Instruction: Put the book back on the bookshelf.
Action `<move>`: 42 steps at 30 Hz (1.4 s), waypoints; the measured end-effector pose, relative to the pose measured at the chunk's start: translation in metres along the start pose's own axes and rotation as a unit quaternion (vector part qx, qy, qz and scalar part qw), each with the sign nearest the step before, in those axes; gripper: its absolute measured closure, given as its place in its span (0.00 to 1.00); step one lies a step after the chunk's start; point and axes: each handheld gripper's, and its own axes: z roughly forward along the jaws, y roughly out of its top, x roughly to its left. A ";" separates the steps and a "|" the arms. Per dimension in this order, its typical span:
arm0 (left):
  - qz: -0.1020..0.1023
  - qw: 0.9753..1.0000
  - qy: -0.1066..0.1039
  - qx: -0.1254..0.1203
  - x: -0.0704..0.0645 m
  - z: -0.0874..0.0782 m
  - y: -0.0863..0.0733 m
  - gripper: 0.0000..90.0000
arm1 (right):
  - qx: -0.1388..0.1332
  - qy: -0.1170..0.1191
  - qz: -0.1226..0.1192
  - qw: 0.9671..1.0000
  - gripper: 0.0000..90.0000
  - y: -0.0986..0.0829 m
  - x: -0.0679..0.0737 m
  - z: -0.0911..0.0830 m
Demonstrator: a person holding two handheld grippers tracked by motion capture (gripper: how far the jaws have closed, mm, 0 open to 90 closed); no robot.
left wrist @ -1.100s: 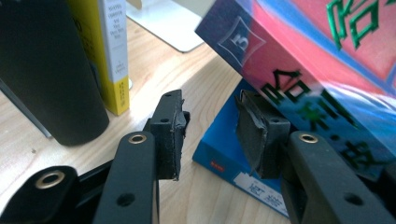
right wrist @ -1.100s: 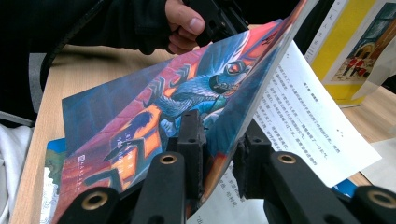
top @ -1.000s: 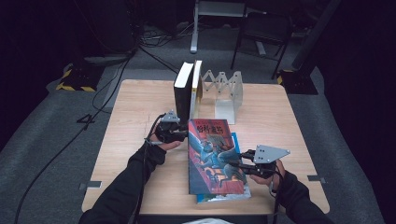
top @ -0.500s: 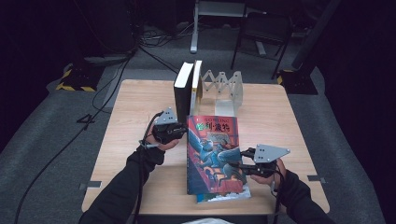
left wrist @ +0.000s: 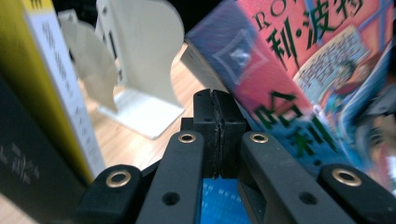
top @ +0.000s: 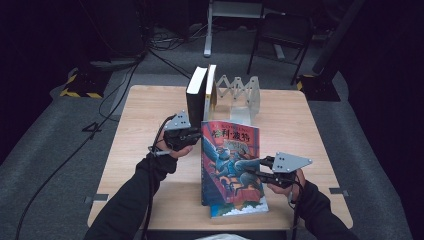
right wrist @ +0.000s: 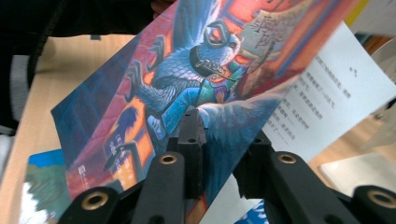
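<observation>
While the right claw (top: 255, 172) clamps the raised cover of the book (top: 231, 165) near the tabletop (top: 145, 115) front, the left claw (top: 197, 136), shut empty, props its far corner, presumably for shelving in the bookend rack (top: 240, 95).

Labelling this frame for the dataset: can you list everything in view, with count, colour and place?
Illustrated book: 1, red and blue cover, raised off the table centre, front cover swung open.
Second illustrated book: 1, blue-green cover, flat beneath the raised one near the front edge.
Upright books: 2, one black, one yellow and white, at the rack's left end.
Book rack: 1, white, folding, table rear centre.
Table: 1, light wood.
Chair: 1, dark, floor behind the table.
Cables: several, black, floor at left.
Left gripper: 1, black, jaws closed, at the raised book's spine edge.
Right gripper: 1, black, clamped on the open cover.
</observation>
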 end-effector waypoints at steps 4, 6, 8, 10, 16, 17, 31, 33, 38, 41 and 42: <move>0.017 1.000 -0.004 -0.008 -0.004 -0.003 0.011 0.99 | -0.008 -0.008 -0.010 1.000 0.88 0.003 0.001 -0.002; 0.020 1.000 -0.003 -0.010 -0.007 -0.005 0.017 0.98 | -0.012 -0.015 -0.012 1.000 0.90 0.004 0.002 -0.004; 0.033 0.999 0.000 -0.008 -0.013 -0.007 0.023 0.98 | -0.016 -0.019 -0.013 1.000 0.91 0.004 0.004 -0.006; 0.039 0.999 0.002 -0.008 -0.016 -0.009 0.028 0.98 | -0.019 -0.032 -0.013 0.999 0.93 0.003 0.006 -0.008; 0.058 0.998 0.012 -0.001 -0.023 -0.009 0.039 0.98 | -0.028 -0.054 -0.001 0.998 0.95 0.001 0.003 -0.011; 0.056 0.998 0.010 -0.003 -0.025 -0.009 0.039 0.98 | -0.029 -0.054 -0.003 0.998 0.95 0.001 0.004 -0.012; 0.063 0.997 0.025 -0.021 -0.038 -0.019 0.027 0.81 | -0.040 -0.043 -0.028 0.998 0.95 -0.007 0.021 -0.034; 0.071 0.997 0.039 -0.008 -0.041 -0.020 0.021 0.75 | -0.038 -0.043 -0.034 0.998 0.95 -0.006 0.023 -0.035; 0.071 0.996 0.046 0.008 -0.047 -0.026 0.009 0.62 | -0.040 -0.045 -0.030 0.998 0.95 -0.007 0.024 -0.036; 0.068 0.995 0.050 0.047 -0.055 -0.028 -0.016 0.56 | -0.040 -0.044 -0.031 0.998 0.95 -0.007 0.025 -0.037; 0.068 0.995 0.050 0.047 -0.055 -0.028 -0.016 0.52 | -0.040 -0.044 -0.031 0.998 0.95 -0.007 0.025 -0.037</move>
